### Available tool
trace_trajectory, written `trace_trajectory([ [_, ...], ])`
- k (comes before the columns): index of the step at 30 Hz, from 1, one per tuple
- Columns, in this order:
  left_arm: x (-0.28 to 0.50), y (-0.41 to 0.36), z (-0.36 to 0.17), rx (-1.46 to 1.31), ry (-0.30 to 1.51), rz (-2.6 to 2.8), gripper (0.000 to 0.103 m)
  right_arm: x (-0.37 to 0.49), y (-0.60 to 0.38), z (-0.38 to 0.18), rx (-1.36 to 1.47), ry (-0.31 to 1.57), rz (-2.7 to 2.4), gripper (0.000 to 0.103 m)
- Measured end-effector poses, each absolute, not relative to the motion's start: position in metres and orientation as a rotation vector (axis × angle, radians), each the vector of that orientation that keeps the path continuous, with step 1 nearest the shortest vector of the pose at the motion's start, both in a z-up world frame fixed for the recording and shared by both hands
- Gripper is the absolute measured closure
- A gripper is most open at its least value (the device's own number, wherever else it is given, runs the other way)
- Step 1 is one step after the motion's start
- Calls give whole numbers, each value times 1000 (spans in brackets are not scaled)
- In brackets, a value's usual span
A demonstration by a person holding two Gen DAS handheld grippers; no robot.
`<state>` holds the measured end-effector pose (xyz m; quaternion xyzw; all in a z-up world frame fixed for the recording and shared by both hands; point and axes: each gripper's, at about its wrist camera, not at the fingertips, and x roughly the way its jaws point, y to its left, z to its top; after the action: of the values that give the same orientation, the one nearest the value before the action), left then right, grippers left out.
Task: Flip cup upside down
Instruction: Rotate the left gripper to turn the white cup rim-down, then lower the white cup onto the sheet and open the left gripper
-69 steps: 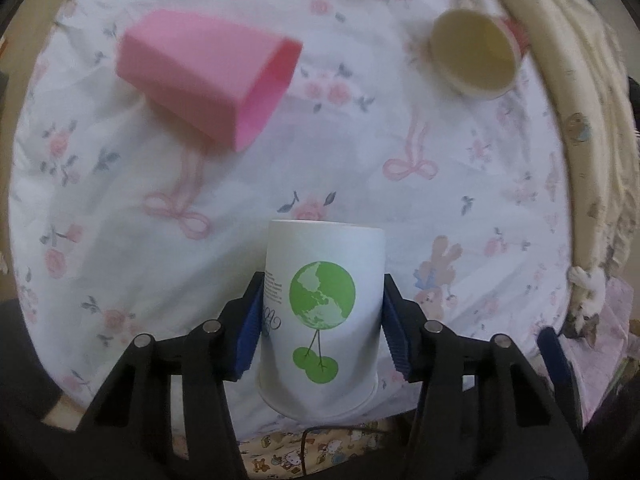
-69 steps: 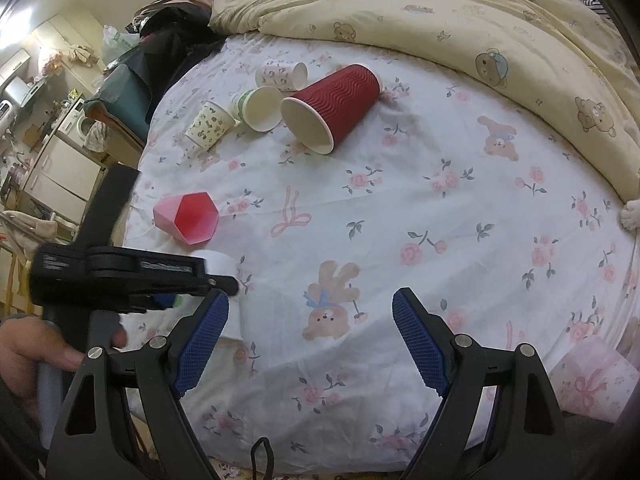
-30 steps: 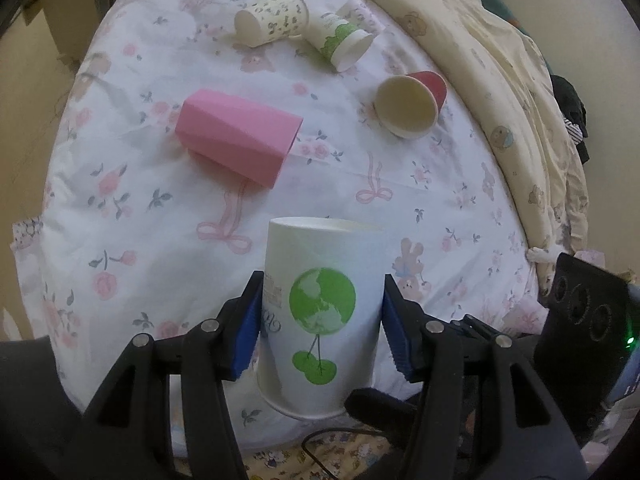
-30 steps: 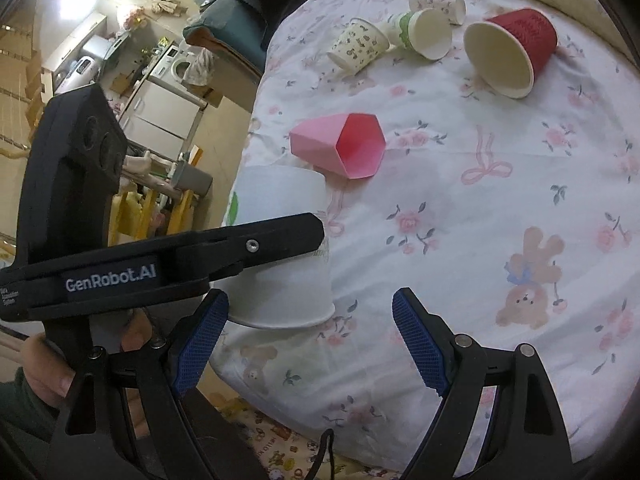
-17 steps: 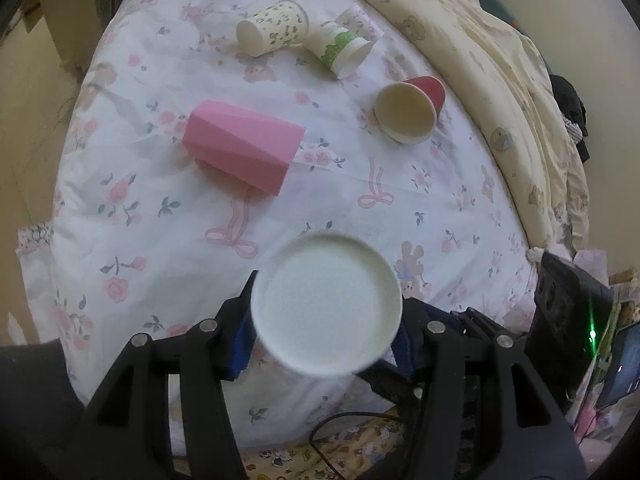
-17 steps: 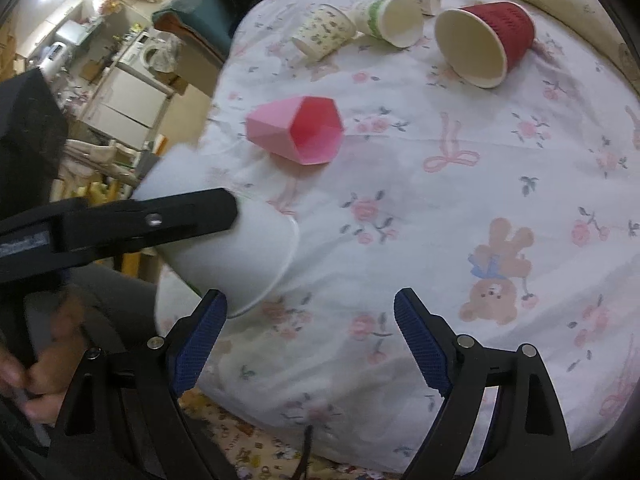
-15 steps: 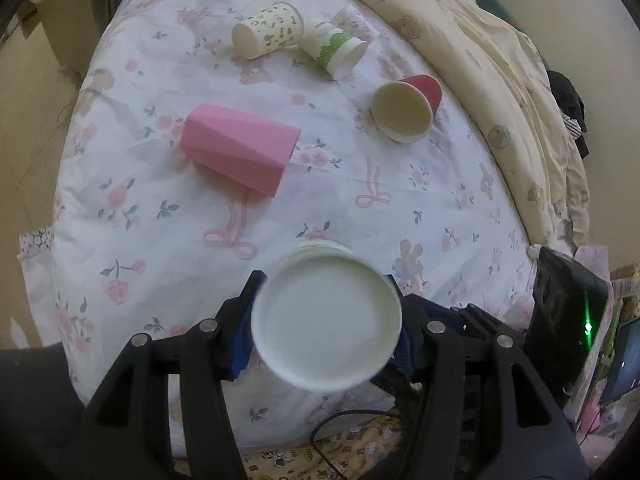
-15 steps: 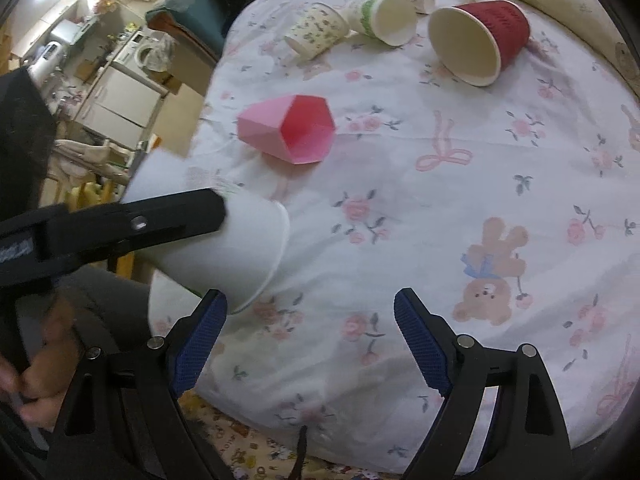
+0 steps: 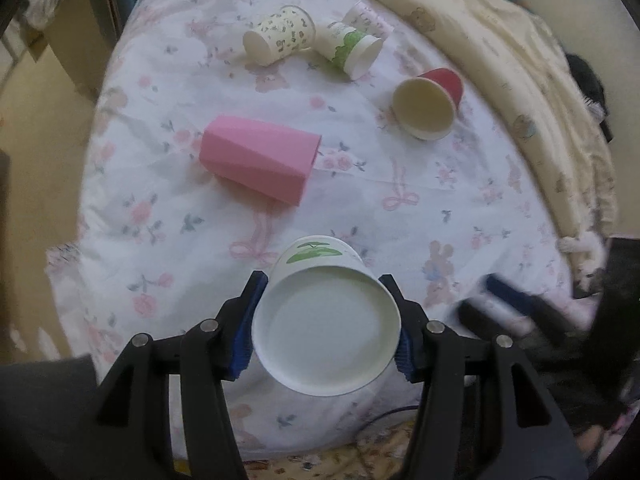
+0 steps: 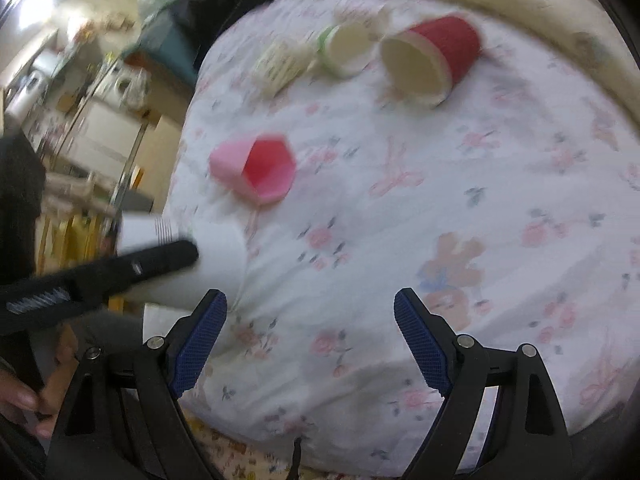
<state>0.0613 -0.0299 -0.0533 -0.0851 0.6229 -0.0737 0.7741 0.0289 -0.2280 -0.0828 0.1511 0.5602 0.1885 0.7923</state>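
My left gripper (image 9: 326,328) is shut on a white paper cup (image 9: 326,326) with a green print. The cup is tipped so its flat bottom faces the left wrist camera and its mouth points away and down toward the bed. In the right wrist view the same cup (image 10: 216,260) shows at the left, lying sideways in the left gripper's black fingers (image 10: 160,258), over the bed's near corner. My right gripper (image 10: 310,336) is open and empty above the floral sheet.
On the floral sheet (image 9: 460,208) lie a pink faceted cup (image 9: 258,158), a red cup (image 9: 428,104), a green-and-white cup (image 9: 352,50) and a patterned cup (image 9: 280,38), all on their sides. A cream duvet (image 9: 520,60) runs along the right. The bed edge is at the left.
The left gripper has turned the white cup from upright to tipped over, its bottom now toward the camera. The right gripper has swung; its view is blurred.
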Motion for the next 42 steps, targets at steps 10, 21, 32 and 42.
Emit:
trace_trajectory([
  [10,96,-80,-92,-145,1401,-31,51,24,-305,-54,489,1047,204,6],
  [21,101,-105,-126,-139,1452,63,49,27,-321,-48,584,1024,241,6],
  [32,96,-105,-126,-101,1426,47,17,25,-321,-46,583,1019,247,6],
  [42,90,-102,-104,-31,1365,27,14,26,-313,-48,555,1037,264,6],
])
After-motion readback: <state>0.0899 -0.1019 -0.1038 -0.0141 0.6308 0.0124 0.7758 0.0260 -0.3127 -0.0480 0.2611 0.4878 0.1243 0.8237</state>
